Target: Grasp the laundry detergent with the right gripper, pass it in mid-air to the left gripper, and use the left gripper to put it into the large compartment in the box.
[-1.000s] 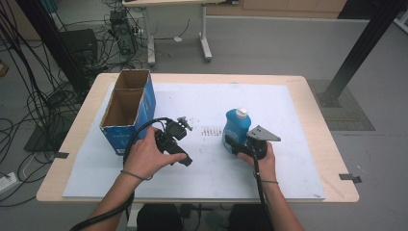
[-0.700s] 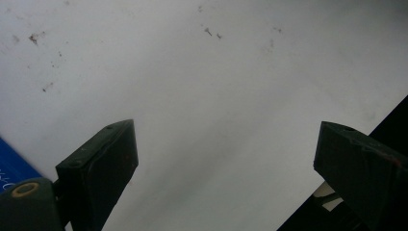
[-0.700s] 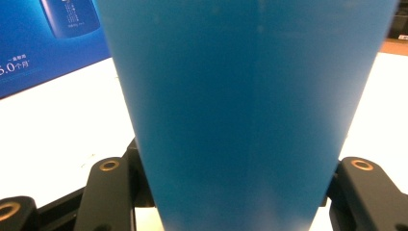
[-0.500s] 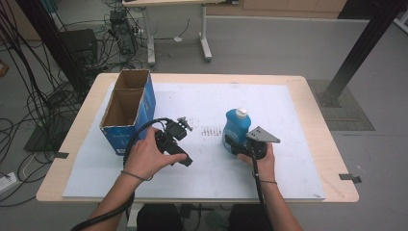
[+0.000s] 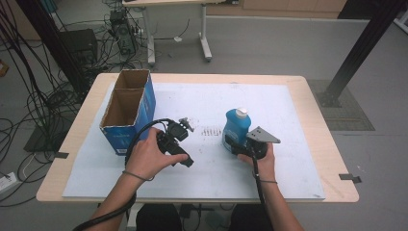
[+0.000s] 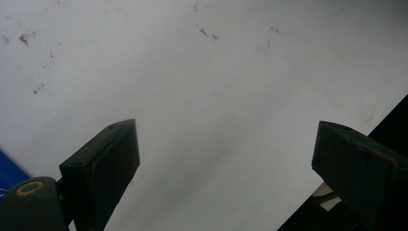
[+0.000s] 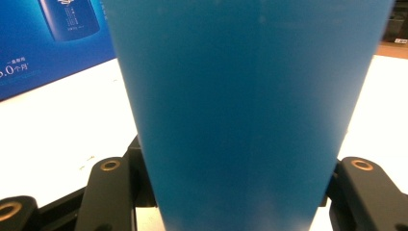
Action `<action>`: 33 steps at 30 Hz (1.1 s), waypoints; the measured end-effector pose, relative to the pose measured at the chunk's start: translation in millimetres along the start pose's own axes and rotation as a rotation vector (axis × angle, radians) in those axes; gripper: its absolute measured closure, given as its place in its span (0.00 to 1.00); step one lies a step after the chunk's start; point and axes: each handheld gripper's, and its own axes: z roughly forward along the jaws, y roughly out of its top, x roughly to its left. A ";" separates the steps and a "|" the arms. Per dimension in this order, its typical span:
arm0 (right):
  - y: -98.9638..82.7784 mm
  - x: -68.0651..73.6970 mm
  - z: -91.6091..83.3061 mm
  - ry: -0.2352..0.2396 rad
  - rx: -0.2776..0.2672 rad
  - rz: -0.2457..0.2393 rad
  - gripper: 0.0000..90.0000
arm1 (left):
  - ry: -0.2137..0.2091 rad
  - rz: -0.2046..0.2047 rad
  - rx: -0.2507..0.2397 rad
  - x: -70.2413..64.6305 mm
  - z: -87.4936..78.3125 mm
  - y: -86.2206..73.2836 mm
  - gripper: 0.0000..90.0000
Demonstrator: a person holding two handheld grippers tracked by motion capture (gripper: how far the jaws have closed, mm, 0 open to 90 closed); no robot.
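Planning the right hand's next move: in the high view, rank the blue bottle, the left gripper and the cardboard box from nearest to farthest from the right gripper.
1. Blue bottle: clamped in the right gripper.
2. Left gripper: to the left, mid-table.
3. Cardboard box: farthest, at the left edge.

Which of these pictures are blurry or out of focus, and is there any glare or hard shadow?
Right gripper view: the blue plastic bottle sits so near the lens that it is soft and featureless. Left gripper view: the white table sheet is blurred, and the black fingers are only a little clearer. High view: fairly sharp, evenly lit, no glare, only faint shadows beside the blue open-topped cardboard box.
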 end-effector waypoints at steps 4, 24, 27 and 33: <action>-0.2 -0.1 0.1 0.000 -0.001 0.000 0.45 | -0.001 -0.001 -0.003 0.9 -1.4 0.1 0.11; -1.1 0.6 0.1 -0.003 -0.006 -0.009 0.46 | 0.007 -0.017 -0.021 1.2 -5.3 -3.9 0.09; -0.8 0.7 0.0 -0.003 -0.004 -0.007 0.46 | 0.005 -0.016 -0.025 1.6 -6.3 -4.2 0.09; -1.0 1.1 -0.2 -0.003 -0.004 -0.008 0.46 | 0.003 -0.015 -0.027 0.7 -6.8 -2.6 0.09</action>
